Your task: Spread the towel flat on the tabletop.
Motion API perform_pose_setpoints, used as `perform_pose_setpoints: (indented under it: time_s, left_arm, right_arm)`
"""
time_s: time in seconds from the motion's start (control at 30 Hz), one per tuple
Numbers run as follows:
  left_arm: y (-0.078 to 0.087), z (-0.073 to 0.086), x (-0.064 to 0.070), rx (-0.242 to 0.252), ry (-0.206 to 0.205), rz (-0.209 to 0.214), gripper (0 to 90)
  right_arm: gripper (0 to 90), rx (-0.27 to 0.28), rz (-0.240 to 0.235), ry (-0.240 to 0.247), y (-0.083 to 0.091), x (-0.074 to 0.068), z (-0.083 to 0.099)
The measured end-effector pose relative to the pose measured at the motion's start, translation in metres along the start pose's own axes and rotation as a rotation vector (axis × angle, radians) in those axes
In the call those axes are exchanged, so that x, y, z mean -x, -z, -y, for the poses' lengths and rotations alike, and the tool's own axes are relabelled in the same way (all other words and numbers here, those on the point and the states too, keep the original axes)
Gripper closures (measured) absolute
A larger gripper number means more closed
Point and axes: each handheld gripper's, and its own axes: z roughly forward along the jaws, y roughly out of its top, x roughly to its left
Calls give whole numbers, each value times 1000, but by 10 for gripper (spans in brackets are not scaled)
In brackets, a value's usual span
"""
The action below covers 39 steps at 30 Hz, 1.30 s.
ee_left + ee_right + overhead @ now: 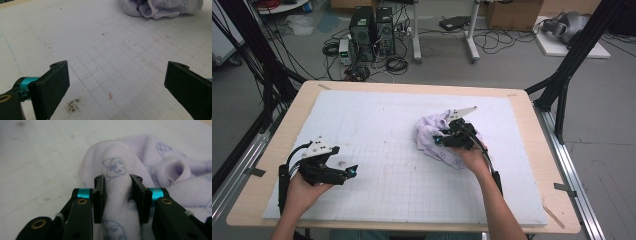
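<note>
High view: our left gripper (pixel 346 172) sat near-left on white mat (pixel 377 115), jaws spread wide, nothing between. Lavender cloth (pixel 432 131), crumpled, lay right of centre; our right gripper (pixel 443 139) had jaws pinched on one fold. We judged work barely begun: cloth gripped, unfolded. We saw no containers.

Wooden table (pixel 292 130) with white gridded mat (pixel 387 150), seen from my remote station.

From where I worked, the mat covered nearly the whole tabletop, and a crumpled lilac cloth (pixel 434 135) lay on its right half; small dark specks (pixel 72 106) marked the mat's near left part.
</note>
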Motion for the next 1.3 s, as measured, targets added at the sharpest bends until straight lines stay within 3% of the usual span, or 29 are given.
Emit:
perform_pose_setpoints:
  time_s: [0.03,0.07,0.17,0.37,0.4,0.43,0.47,0.5,0.57,0.6,0.67,0.73,0.87,0.93,0.97,1.0,1.03,1.07,1.1,1.17,1.27,1.3]
  left_arm:
    - [0,0,0,0,0,0,65]
    - [1,0,-1,4,3,-5,65]
    - [1,-2,0,10,4,-7,65]
    - [4,-5,2,15,-4,-9,65]
    - [6,-6,2,17,-10,-8,65]
    - [8,-7,3,23,-15,-9,66]
    - [8,-7,3,23,-15,-9,68]
    - [9,-7,3,29,-14,-10,68]
    - [9,-7,3,25,-17,-8,69]
    - [9,-7,3,21,-21,-8,69]
    - [6,-7,3,8,-31,-5,70]
    - [5,-7,4,7,-31,-2,71]
    - [-6,-14,11,11,-38,22,74]
    - [-9,-17,13,11,-45,30,76]
    - [-12,-19,15,10,-52,41,90]
    - [-14,-21,17,10,-54,47,90]
    - [-18,-23,19,10,-61,55,102]
    - [-25,-27,23,10,-72,62,124]
    - [-25,-27,23,10,-72,62,136]
    - [-34,-29,26,24,-61,101,171]
    - [-39,-30,28,18,-67,108,178]
    - [-41,-31,30,16,-75,121,201]
  right_arm:
    - [675,0,0,0,0,0,0]
    - [683,38,-30,30,9,-11,-10]
    - [684,87,-82,72,20,-29,-26]
    - [684,119,-215,195,25,-84,-46]
    - [684,119,-215,195,25,-84,-46]
    - [682,117,-277,209,19,-105,-42]
    - [682,117,-277,209,19,-105,-42]
    - [675,99,-327,224,9,-120,-33]
    - [637,57,-374,239,-2,-129,-22]
    - [637,57,-374,239,-2,-129,-22]
    - [498,3,-397,230,-12,-134,-7]
    - [385,35,-362,201,-4,-132,-4]
    - [393,96,-271,145,22,-113,0]
    - [398,100,-249,129,28,-106,2]
    - [399,83,-175,109,36,-91,8]
    - [399,83,-175,109,36,-91,8]
    - [396,76,-147,109,37,-86,11]
    - [380,54,-102,65,37,-73,21]
    - [380,54,-102,65,37,-73,21]
    - [310,-4,-77,36,28,-63,31]
    - [325,-49,-49,41,18,-62,37]
    - [394,-92,-36,38,5,-61,43]
